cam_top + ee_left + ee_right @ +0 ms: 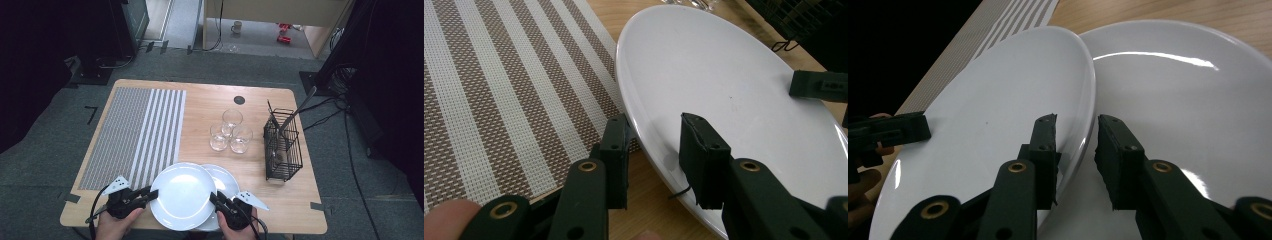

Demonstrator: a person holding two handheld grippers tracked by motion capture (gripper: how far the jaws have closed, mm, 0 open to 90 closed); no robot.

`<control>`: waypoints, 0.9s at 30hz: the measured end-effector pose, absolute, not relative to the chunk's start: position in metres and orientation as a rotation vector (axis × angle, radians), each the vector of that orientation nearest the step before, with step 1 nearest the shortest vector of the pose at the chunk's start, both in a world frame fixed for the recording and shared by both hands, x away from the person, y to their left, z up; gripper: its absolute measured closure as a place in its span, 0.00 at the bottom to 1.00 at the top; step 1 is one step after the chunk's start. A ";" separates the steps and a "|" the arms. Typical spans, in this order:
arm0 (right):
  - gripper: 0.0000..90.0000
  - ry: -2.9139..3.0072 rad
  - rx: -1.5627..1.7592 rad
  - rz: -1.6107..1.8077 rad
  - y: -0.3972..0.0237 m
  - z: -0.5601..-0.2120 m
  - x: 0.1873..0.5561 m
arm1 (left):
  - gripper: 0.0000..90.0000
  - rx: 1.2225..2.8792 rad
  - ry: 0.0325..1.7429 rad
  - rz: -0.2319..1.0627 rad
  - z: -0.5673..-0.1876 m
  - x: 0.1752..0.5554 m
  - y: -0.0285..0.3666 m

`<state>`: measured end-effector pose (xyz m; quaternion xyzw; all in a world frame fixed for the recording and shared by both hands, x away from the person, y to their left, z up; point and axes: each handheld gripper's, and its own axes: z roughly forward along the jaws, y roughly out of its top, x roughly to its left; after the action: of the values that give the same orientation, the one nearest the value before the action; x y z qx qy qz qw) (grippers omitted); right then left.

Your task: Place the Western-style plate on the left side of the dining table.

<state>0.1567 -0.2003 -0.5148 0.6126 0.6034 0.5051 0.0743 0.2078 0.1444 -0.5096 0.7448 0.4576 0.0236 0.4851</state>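
Dim, soft frames; glare streaks the lower plate [1198, 100], perhaps overhead light.

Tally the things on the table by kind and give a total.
Round white ceramic plates: 2 (upper plate, lower plate)
Clear drinking glasses: 3 (first, second, third)
Black wire cutlery basket: 1
Grey-and-white striped woven placemat: 1
Total: 7

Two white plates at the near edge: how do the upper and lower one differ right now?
The upper plate has a hand-held gripper at each side of its rim, left and right; neither straddles the lower plate's rim. The upper plate overlaps the lower plate and reaches the striped placemat; the lower plate is partly covered, over bare wood. Both are plain, round and white.
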 end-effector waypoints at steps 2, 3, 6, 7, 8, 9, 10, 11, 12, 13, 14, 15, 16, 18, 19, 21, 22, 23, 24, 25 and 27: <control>0.78 1.816 1.844 1.521 -0.199 -0.515 0.156 | 0.73 1.813 1.115 0.057 -0.510 0.208 0.144; 0.78 1.824 1.850 1.531 -0.198 -0.516 0.156 | 0.73 1.813 1.117 0.058 -0.510 0.208 0.144; 0.78 1.815 1.861 1.534 -0.195 -0.517 0.156 | 0.73 1.811 1.126 0.059 -0.510 0.207 0.144; 0.79 1.808 1.865 1.540 -0.195 -0.517 0.157 | 0.73 1.809 1.133 0.055 -0.510 0.207 0.145; 0.81 1.794 1.886 1.556 -0.195 -0.516 0.157 | 0.73 1.804 1.138 0.049 -0.511 0.207 0.145; 0.81 1.794 1.886 1.556 -0.195 -0.516 0.157 | 0.73 1.790 1.134 0.037 -0.512 0.207 0.146; 0.82 1.787 1.895 1.561 -0.195 -0.515 0.158 | 0.74 1.762 1.129 0.007 -0.512 0.207 0.147; 0.82 1.780 1.893 1.570 -0.194 -0.514 0.158 | 0.75 1.730 1.121 -0.027 -0.511 0.208 0.149; 0.83 1.762 1.908 1.596 -0.194 -0.512 0.160 | 0.78 1.701 1.109 -0.028 -0.508 0.206 0.149; 0.83 1.762 1.908 1.596 -0.194 -0.512 0.160 | 0.78 1.701 1.109 -0.028 -0.508 0.206 0.149; 0.84 1.755 1.914 1.602 -0.193 -0.511 0.161 | 0.78 1.696 1.111 -0.016 -0.506 0.205 0.148; 0.84 1.751 1.917 1.600 -0.192 -0.509 0.162 | 0.78 1.685 1.117 -0.011 -0.505 0.205 0.149; 0.84 1.744 1.919 1.606 -0.191 -0.508 0.164 | 0.79 1.677 1.123 -0.014 -0.504 0.205 0.150; 0.85 1.738 1.922 1.616 -0.190 -0.507 0.166 | 0.80 1.660 1.138 -0.024 -0.504 0.205 0.152; 0.85 1.737 1.925 1.620 -0.189 -0.507 0.168 | 0.81 1.657 1.143 -0.027 -0.504 0.206 0.154; 0.86 1.738 1.921 1.627 -0.187 -0.506 0.170 | 0.81 1.644 1.152 -0.027 -0.503 0.207 0.156; 0.86 1.740 1.918 1.629 -0.186 -0.505 0.171 | 0.82 1.643 1.152 -0.020 -0.502 0.207 0.157; 0.86 1.743 1.913 1.628 -0.185 -0.503 0.172 | 0.82 1.646 1.151 0.004 -0.499 0.206 0.157; 0.86 1.743 1.904 1.629 -0.183 -0.502 0.173 | 0.81 1.653 1.141 0.033 -0.497 0.205 0.158; 0.86 1.746 1.898 1.628 -0.182 -0.500 0.174 | 0.81 1.653 1.134 0.054 -0.494 0.204 0.158; 0.87 1.754 1.875 1.643 -0.180 -0.497 0.176 | 0.82 1.647 1.131 0.082 -0.490 0.203 0.161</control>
<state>0.1763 -0.1801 -0.4965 0.6145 0.5748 0.5383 0.0465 0.2028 0.1607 -0.4898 0.6931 0.4760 0.0343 0.5402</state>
